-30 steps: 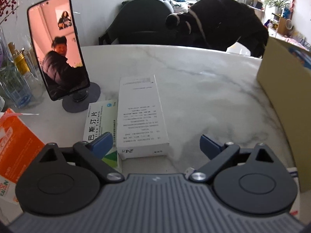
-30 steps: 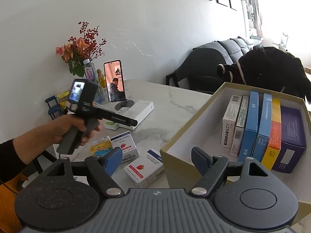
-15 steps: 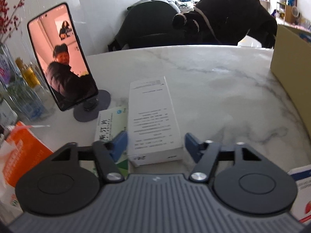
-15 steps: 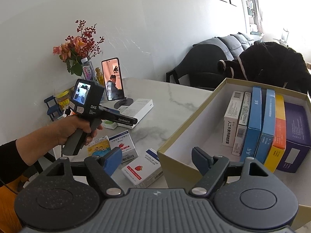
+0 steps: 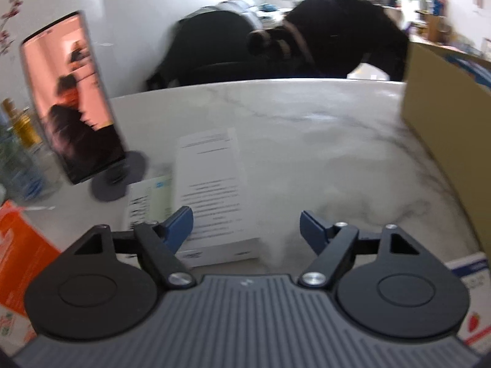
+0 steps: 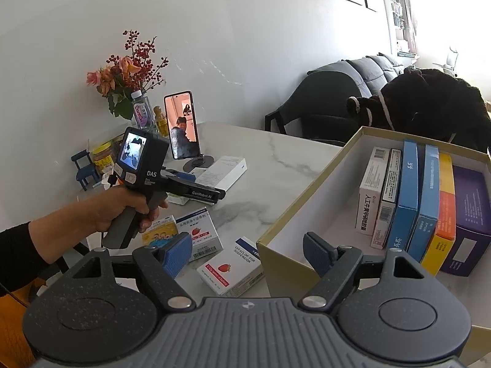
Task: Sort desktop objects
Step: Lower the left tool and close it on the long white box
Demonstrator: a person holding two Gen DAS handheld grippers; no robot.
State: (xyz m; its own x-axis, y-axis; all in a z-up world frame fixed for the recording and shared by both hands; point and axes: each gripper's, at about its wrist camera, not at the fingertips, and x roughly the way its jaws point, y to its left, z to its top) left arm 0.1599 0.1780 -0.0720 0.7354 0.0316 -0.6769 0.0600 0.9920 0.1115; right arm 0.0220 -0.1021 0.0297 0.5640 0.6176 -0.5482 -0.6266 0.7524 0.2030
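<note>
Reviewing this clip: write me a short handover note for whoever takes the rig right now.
Left gripper: open, jaws just reopening, at the near end of the long white box, not gripping.
Right gripper: open, empty, at the cardboard box rim.
Done: six boxes upright inside.
Left: white box, green-white box, orange box, strawberry boxes and cartoon box on the table.

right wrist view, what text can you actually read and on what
"DAS": left gripper body.
"GenRobot.AI": its side rail.
"CEFACLOR FOR SUSPENSION": strawberry box.
"GanOn", roughly: bottle label.
Chinese print on the other boxes: too small to make out.
Left wrist view: all blurred.
</note>
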